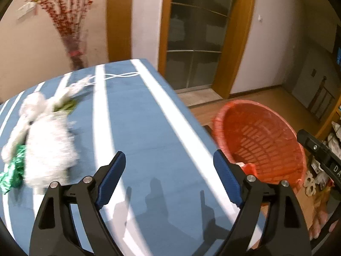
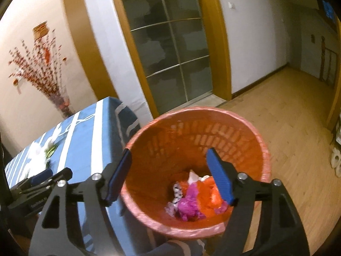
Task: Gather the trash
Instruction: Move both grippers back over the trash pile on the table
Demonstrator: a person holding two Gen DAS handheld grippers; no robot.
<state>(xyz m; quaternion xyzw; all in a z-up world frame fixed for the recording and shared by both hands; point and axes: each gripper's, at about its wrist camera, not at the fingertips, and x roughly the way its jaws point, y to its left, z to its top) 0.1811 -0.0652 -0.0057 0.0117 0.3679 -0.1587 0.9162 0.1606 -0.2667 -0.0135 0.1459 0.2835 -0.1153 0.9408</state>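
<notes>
Two grippers are present, one per hand, each with two blue-padded fingers. One orange-red slatted waste basket stands on the wood floor, just beside the end of one table covered by a blue cloth with white stripes. On the cloth lie one blurred pile of white crumpled trash, one green foil wrapper at the pile's left edge, and one white cord near the far end. The left gripper is angled downward over the near part of the table with its jaws wide apart and nothing between them; the white trash and green wrapper lie to its left, apart from the fingers, and the basket lies to its right, beyond the table edge. The right gripper is angled downward above the basket opening, jaws wide apart and empty. Inside the basket, below and between the right fingers, rest several crumpled pieces: magenta, orange and white; the exact count cannot be determined. The left gripper also appears at the lower left of the right wrist view, over the table edge.
</notes>
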